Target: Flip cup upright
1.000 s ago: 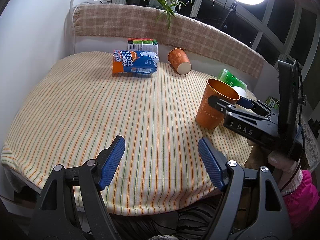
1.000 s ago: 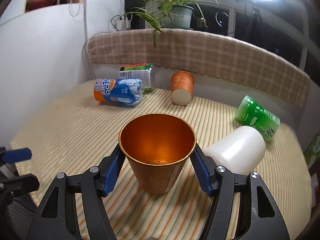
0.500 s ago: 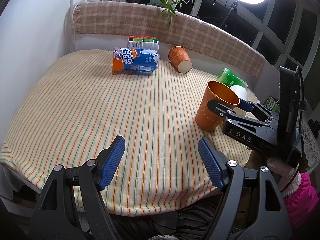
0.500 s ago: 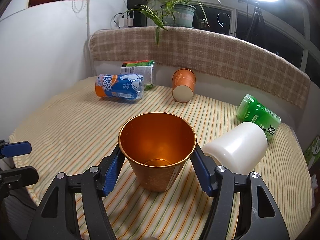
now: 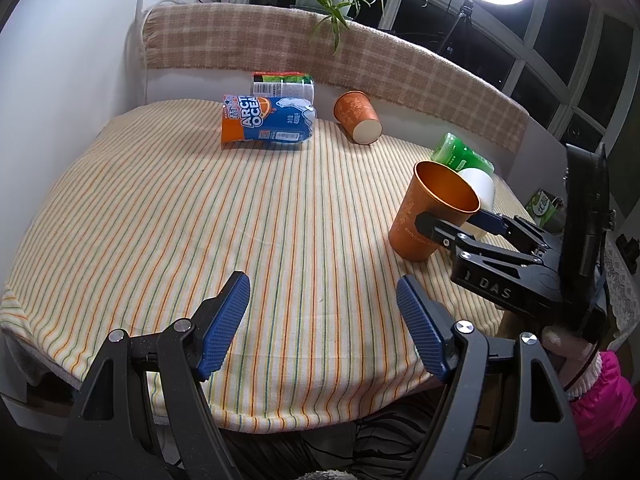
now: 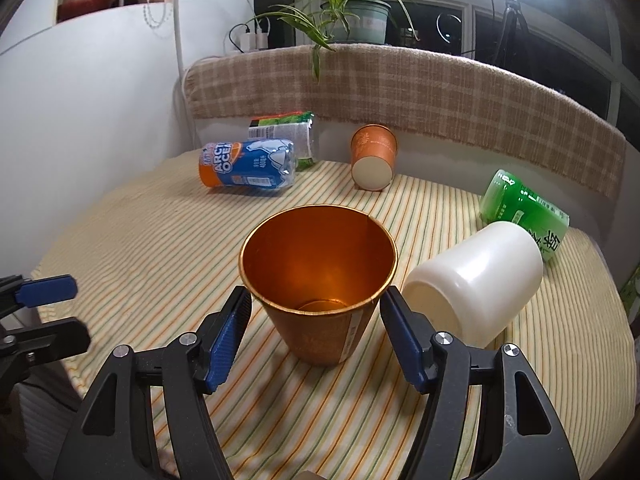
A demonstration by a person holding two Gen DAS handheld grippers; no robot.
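Note:
An orange metallic cup (image 6: 320, 280) stands upright on the striped tablecloth (image 6: 160, 248), mouth up. My right gripper (image 6: 316, 336) has its blue pads on both sides of the cup, just below the rim; a thin gap shows at each pad. The cup also shows in the left wrist view (image 5: 432, 212) at the right, with the right gripper (image 5: 456, 224) around it. My left gripper (image 5: 322, 320) is open and empty over the table's near edge. A second orange cup (image 6: 373, 156) lies on its side at the back.
A white cup (image 6: 476, 280) lies on its side just right of the upright cup. A green can (image 6: 524, 212) lies behind it. A blue-orange bottle (image 6: 246, 164) and a green-labelled bottle (image 6: 284, 132) lie at the back left. A checked backrest (image 6: 400, 92) borders the table.
The right gripper's pads have eased off the upright cup and it has drawn back slightly. The cup stays standing. The left gripper has barely moved.

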